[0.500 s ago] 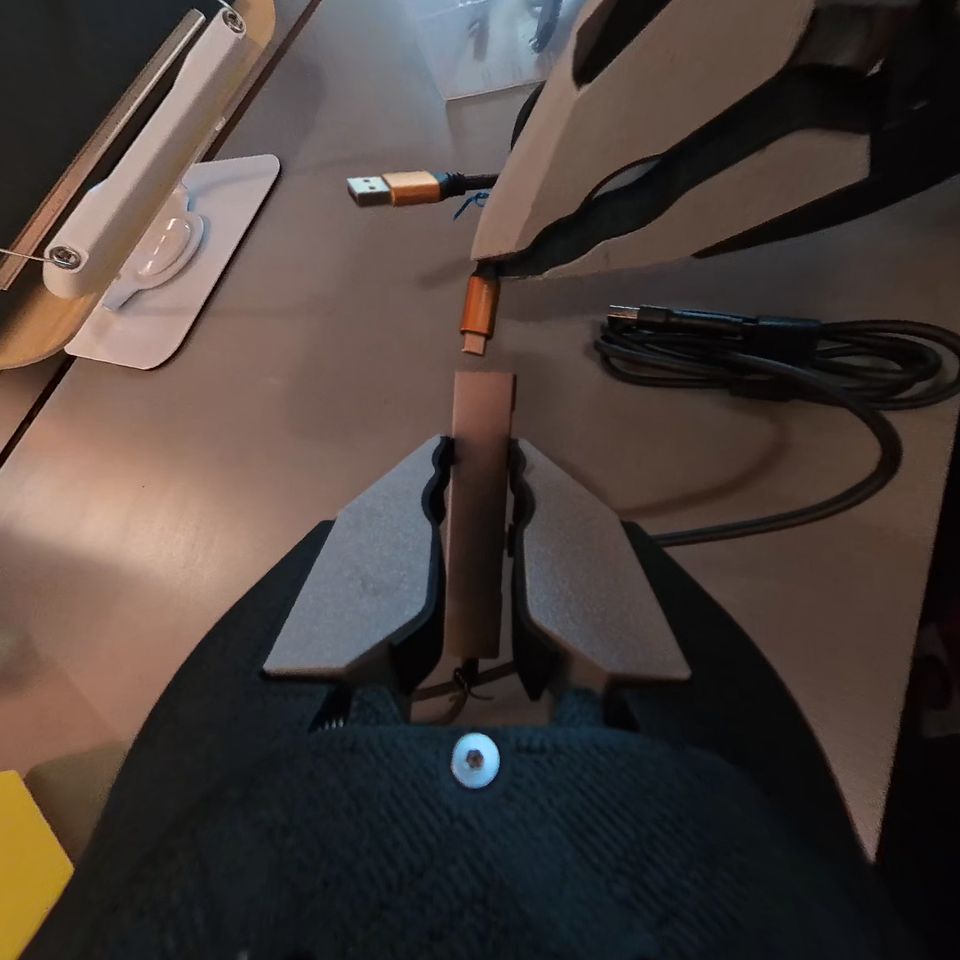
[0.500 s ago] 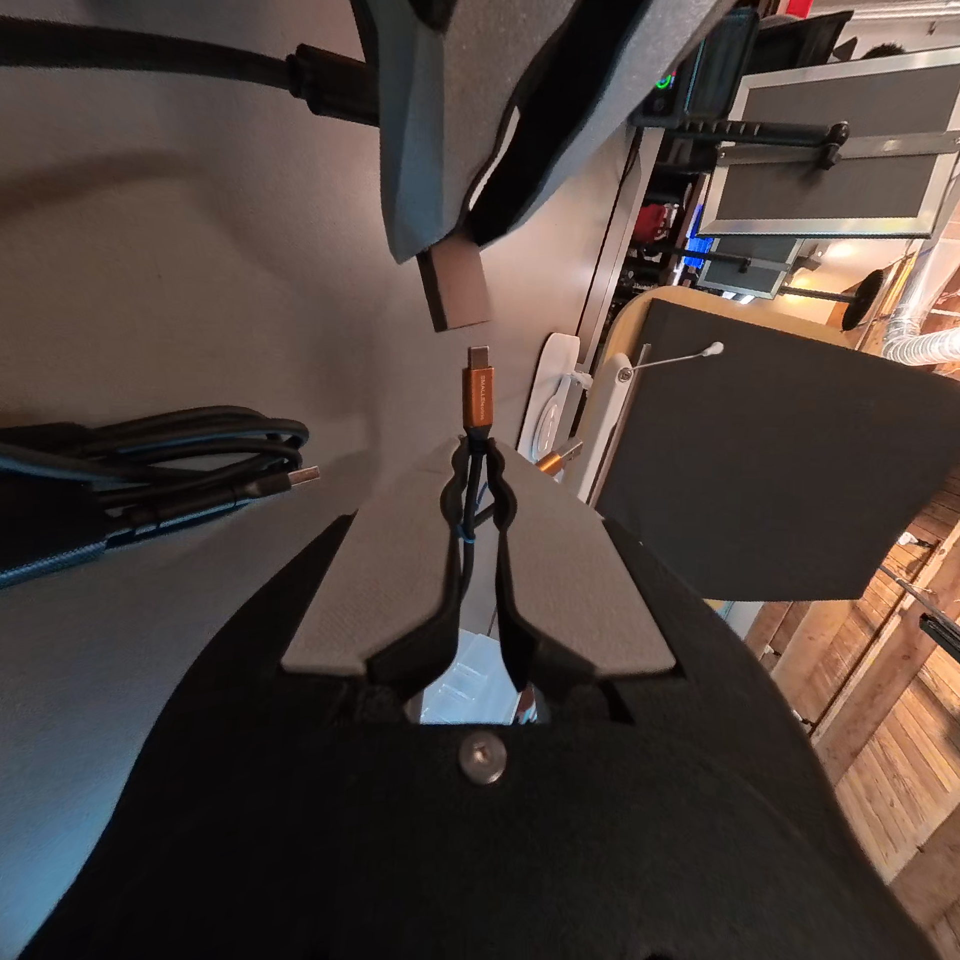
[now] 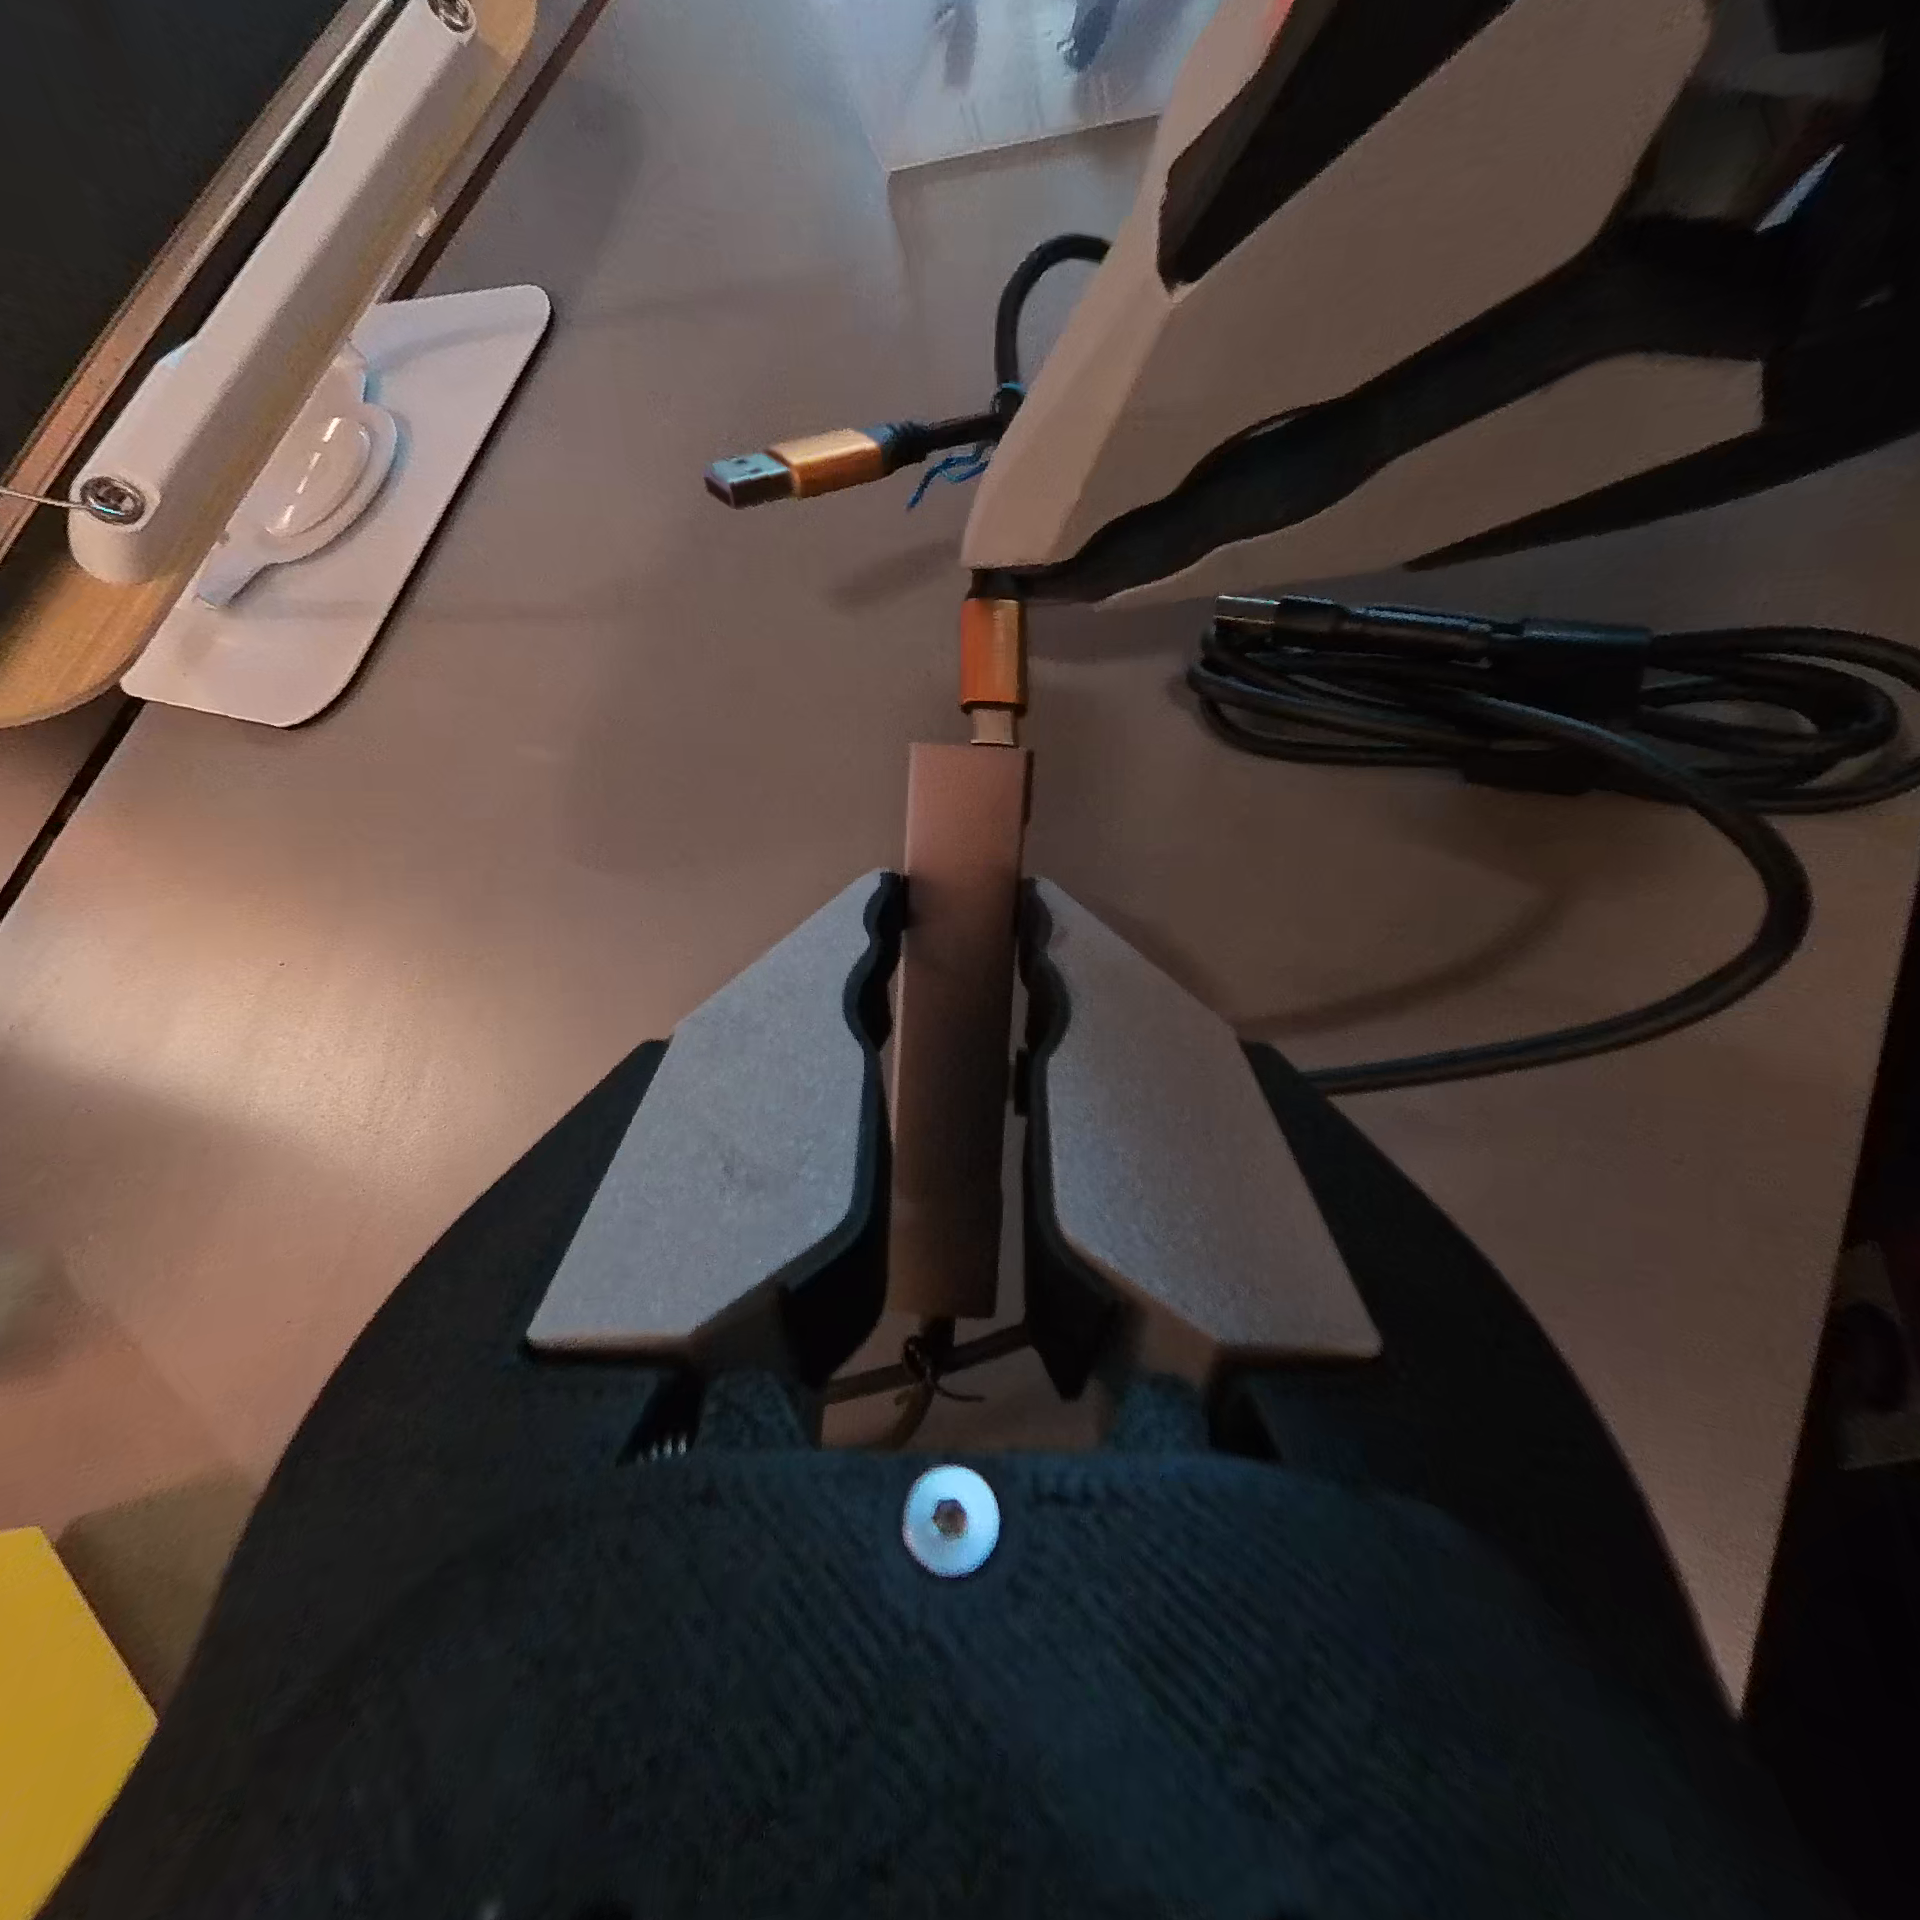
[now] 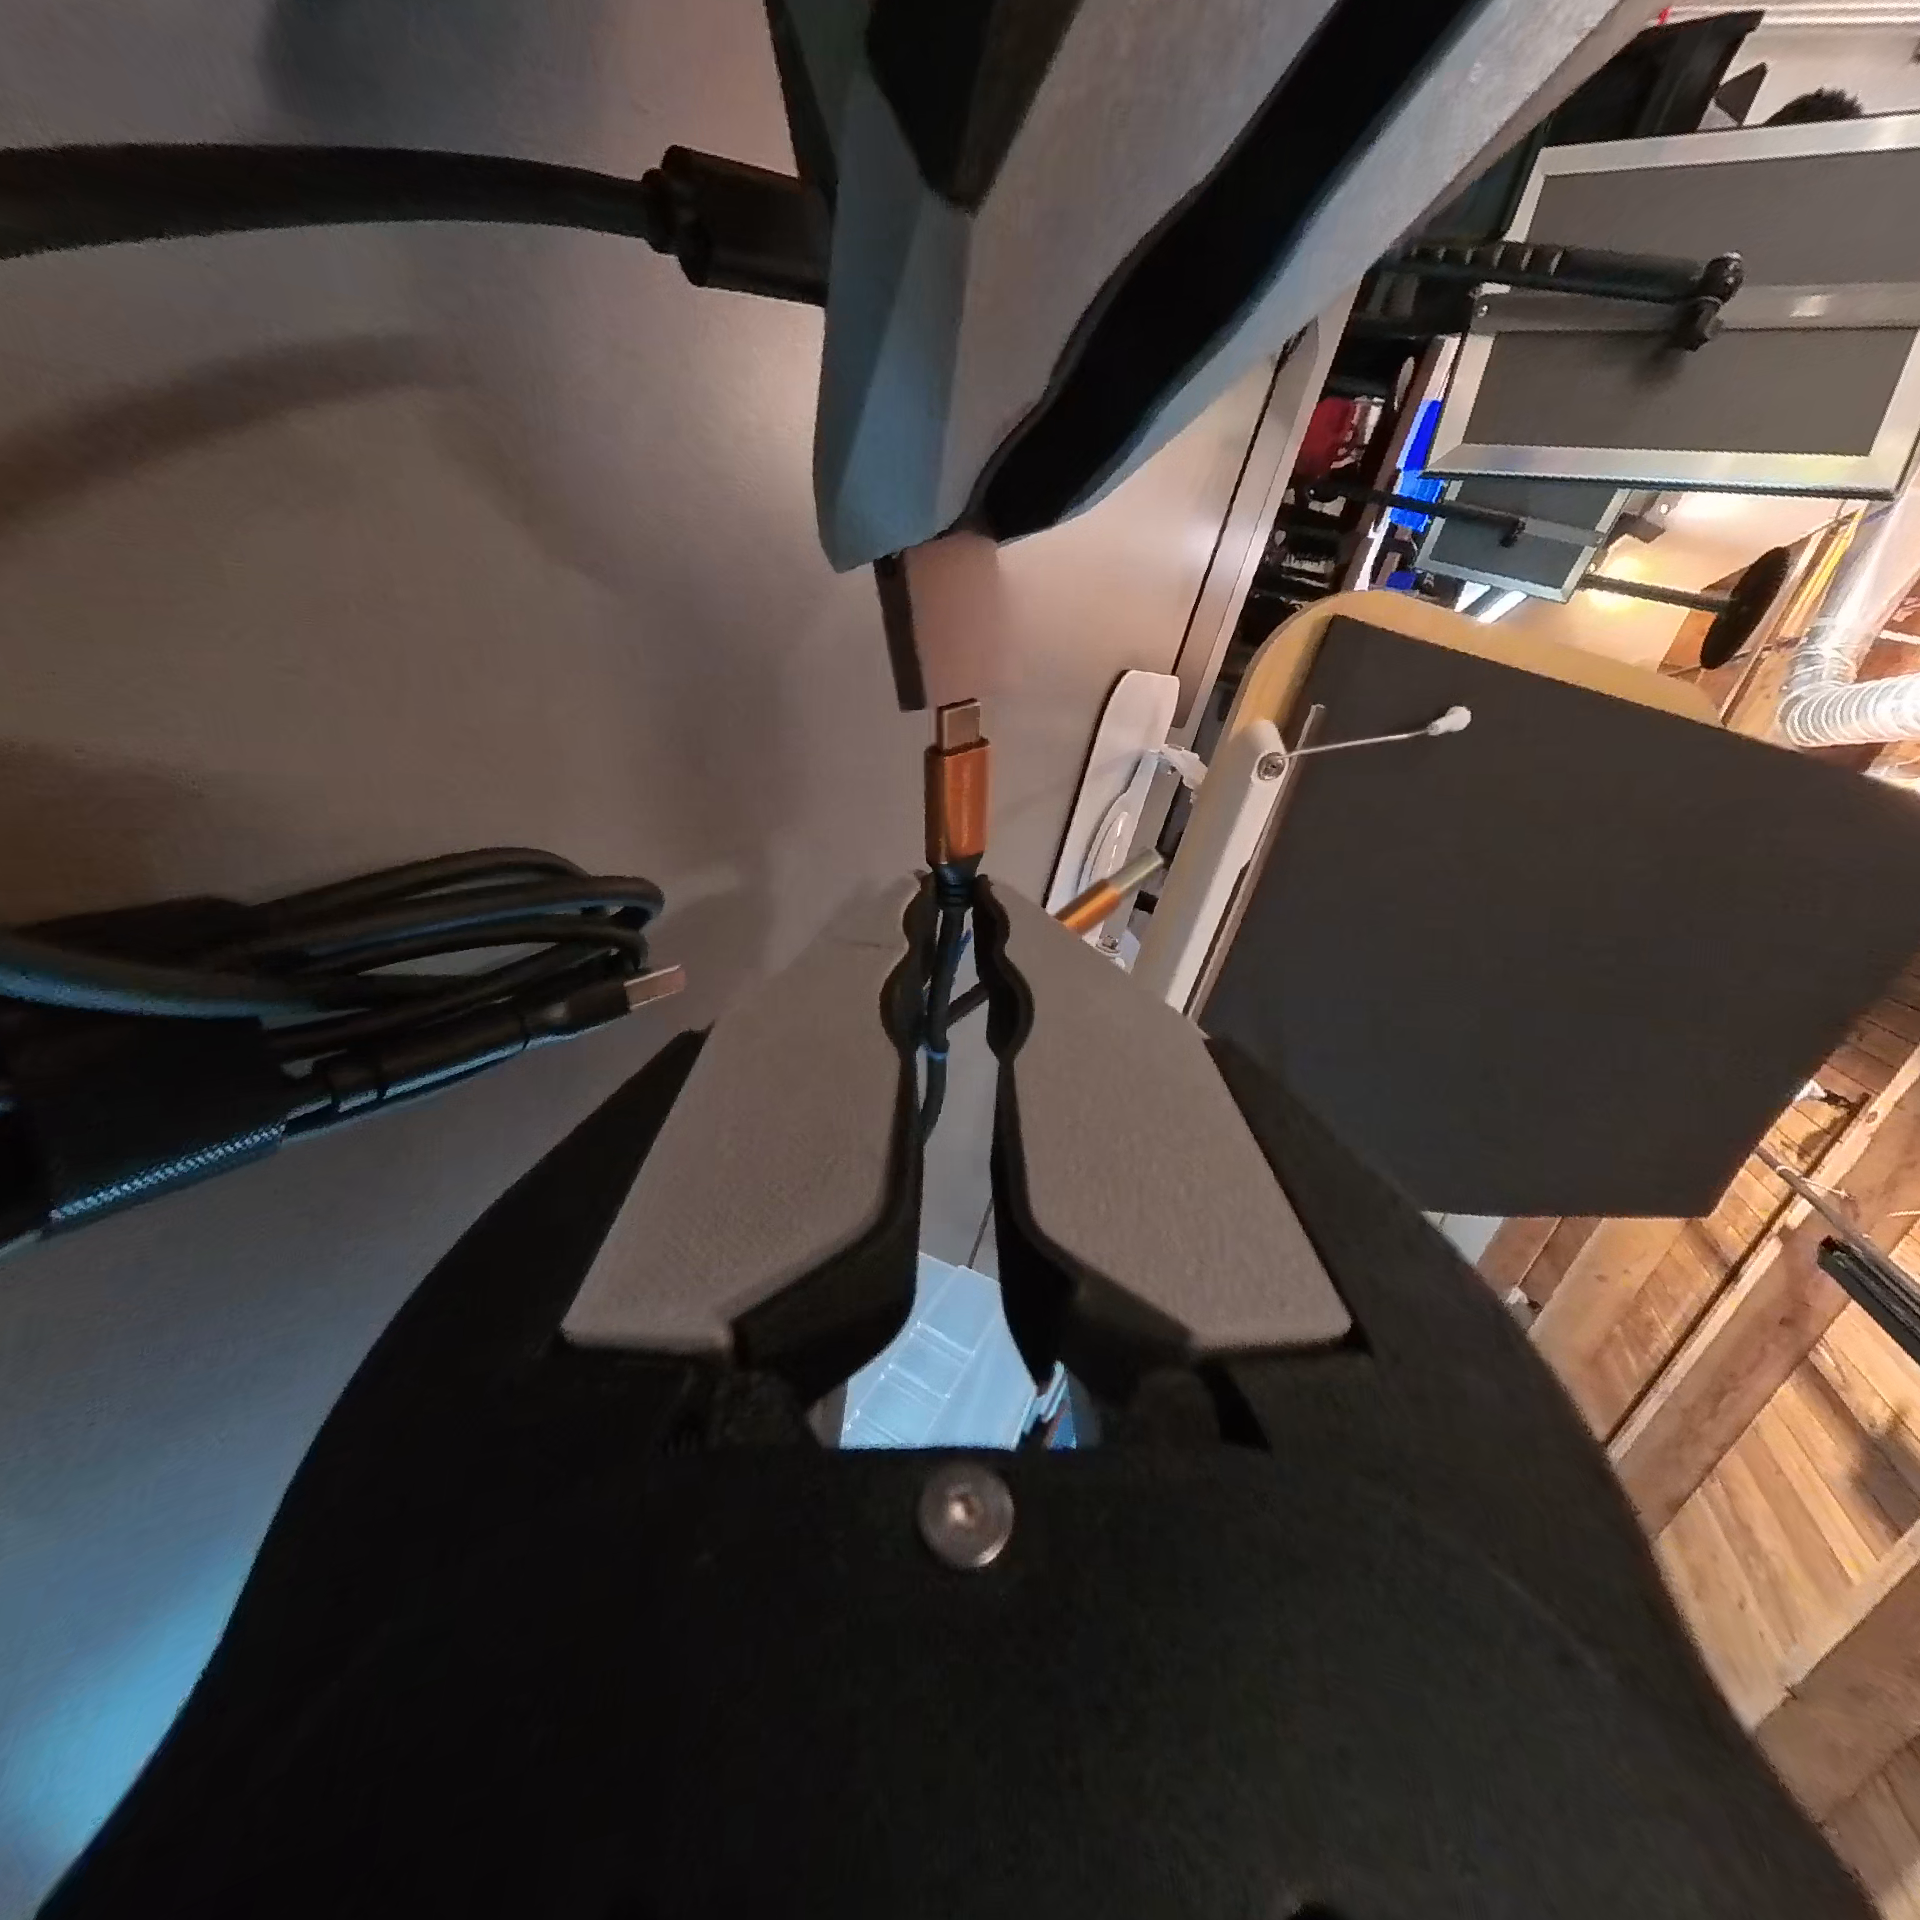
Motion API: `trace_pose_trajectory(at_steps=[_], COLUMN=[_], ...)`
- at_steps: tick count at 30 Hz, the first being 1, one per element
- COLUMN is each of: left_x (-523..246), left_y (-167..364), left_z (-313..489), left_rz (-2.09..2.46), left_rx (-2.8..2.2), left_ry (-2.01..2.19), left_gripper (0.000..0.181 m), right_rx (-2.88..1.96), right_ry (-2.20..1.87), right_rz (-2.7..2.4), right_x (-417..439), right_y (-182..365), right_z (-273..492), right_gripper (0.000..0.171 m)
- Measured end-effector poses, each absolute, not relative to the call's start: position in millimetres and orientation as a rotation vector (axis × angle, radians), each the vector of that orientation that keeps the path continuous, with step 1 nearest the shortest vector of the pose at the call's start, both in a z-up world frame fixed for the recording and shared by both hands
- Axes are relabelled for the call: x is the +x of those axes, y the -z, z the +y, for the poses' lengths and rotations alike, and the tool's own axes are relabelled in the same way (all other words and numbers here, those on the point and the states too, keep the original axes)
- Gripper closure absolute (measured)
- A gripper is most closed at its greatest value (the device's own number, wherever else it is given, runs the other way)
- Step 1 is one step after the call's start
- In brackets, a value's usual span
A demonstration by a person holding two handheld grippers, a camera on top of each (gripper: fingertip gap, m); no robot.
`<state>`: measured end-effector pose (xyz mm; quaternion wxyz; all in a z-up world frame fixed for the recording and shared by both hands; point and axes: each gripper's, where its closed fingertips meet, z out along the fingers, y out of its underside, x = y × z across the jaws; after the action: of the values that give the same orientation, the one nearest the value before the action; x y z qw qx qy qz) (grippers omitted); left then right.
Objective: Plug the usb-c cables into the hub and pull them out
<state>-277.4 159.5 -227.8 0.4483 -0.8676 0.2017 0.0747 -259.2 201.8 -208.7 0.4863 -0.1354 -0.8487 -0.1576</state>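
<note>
left gripper (image 3: 956,894) fingers clamped on hub (image 3: 961,997), lifted off counter (image 3: 416,935) | right gripper (image 4: 951,883) fingers pinching cable behind usb-c plug (image 4: 958,790), tip just at hub end | risk: floppy grip, plug tilts, misses port, jams

Both wide-angle views bend straight lines strongly toward the edges. Warm, dim light falls on the smooth grey-brown tabletop (image 3: 436,935), which carries soft shadows and a pale sheen at left. The black fabric-covered gripper body (image 3: 935,1714) in the foreground is blurred.
</note>
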Motion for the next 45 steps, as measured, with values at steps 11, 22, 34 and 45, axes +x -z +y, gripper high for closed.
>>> trace_pose_trajectory(at_steps=[11, 22, 34, 45], left_x=[-276.4, -279.3, -280.0, -277.4], left_y=[231.3, 234.4, 238.8, 236.1], left_z=[159.5, 161.9, 162.6, 162.6], left_rz=[0.491, 0.446, 0.449, 0.478], left_rx=[-2.167, -2.186, -2.2, -2.18], left_ry=[-0.17, -0.174, -0.193, -0.183], left_gripper=[0.162, 0.162, 0.162, 0.162], right_rx=[-0.373, -0.357, -0.357, -0.319], right_ry=[0.405, 0.476, 0.435, 0.302], right_rz=[-2.081, -2.079, -2.084, -2.075], right_x=[-260.7, -261.2, -262.8, -263.2], right_y=[214.8, 220.2, 220.3, 211.5], right_z=[206.3, 205.5, 200.9, 196.2], right_gripper=[0.167, 0.168, 0.168, 0.169])
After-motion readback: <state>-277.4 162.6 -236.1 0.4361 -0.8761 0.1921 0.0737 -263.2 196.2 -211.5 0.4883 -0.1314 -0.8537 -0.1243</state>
